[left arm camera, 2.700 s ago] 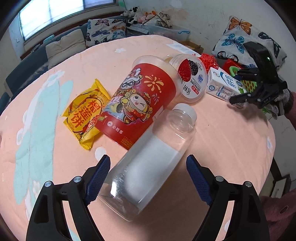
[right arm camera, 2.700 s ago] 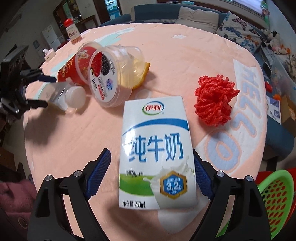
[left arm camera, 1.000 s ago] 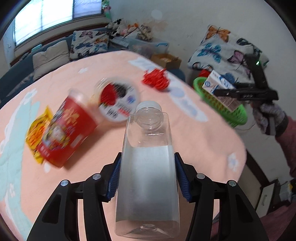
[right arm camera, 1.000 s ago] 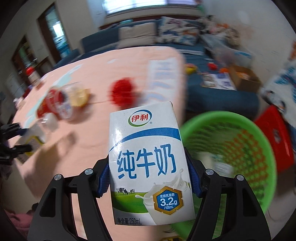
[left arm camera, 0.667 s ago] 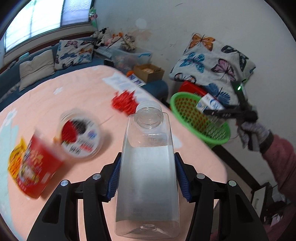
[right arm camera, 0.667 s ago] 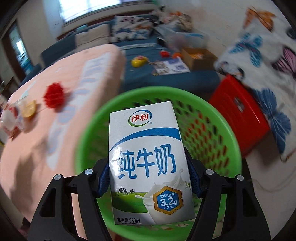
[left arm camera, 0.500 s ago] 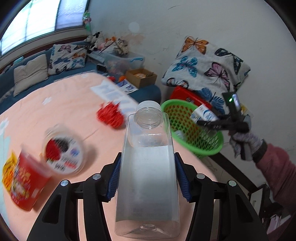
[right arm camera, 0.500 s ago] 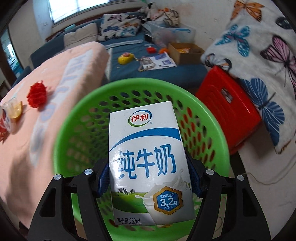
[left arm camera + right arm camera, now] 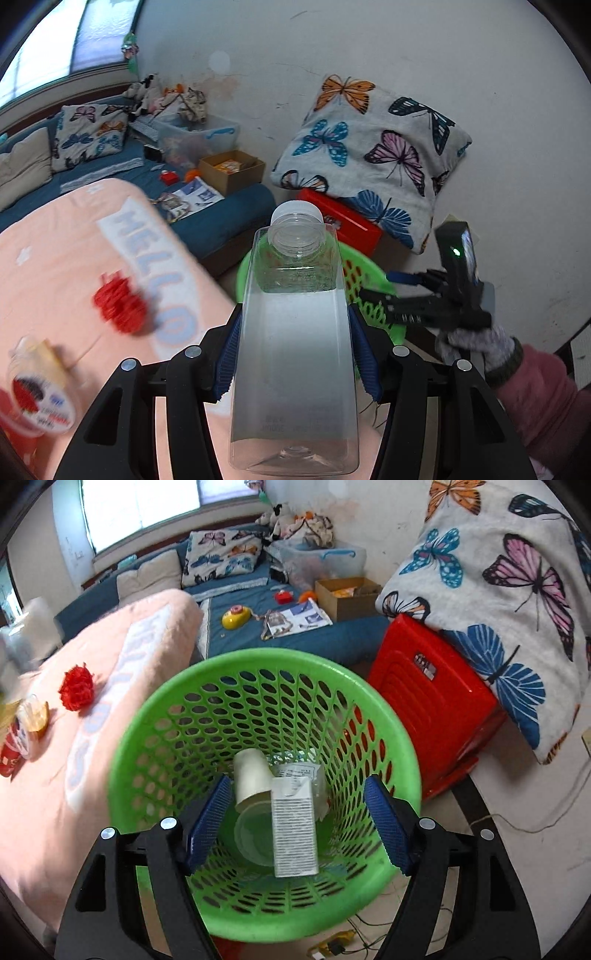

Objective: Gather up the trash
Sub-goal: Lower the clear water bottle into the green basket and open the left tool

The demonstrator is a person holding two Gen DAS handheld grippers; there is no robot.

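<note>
My left gripper (image 9: 295, 354) is shut on a clear plastic bottle (image 9: 295, 354) with a white cap, held in the air above the table's edge and pointing toward the green basket (image 9: 369, 269). My right gripper (image 9: 295, 823) is open and empty, hovering above the green basket (image 9: 147, 738). The milk carton (image 9: 293, 823) lies inside the basket beside a white paper cup (image 9: 251, 775) and a clear lid. The right gripper also shows in the left wrist view (image 9: 384, 288), open over the basket.
A red mesh ball (image 9: 120, 304), a yoghurt cup (image 9: 37, 391) and a red cup lie on the pink table (image 9: 55, 266). A red stool (image 9: 432, 701) with a butterfly cushion (image 9: 498, 572) stands behind the basket. A blue sofa holds toys and a box.
My right gripper has opened and the milk carton has dropped into the basket. My left gripper has carried the bottle further toward the basket.
</note>
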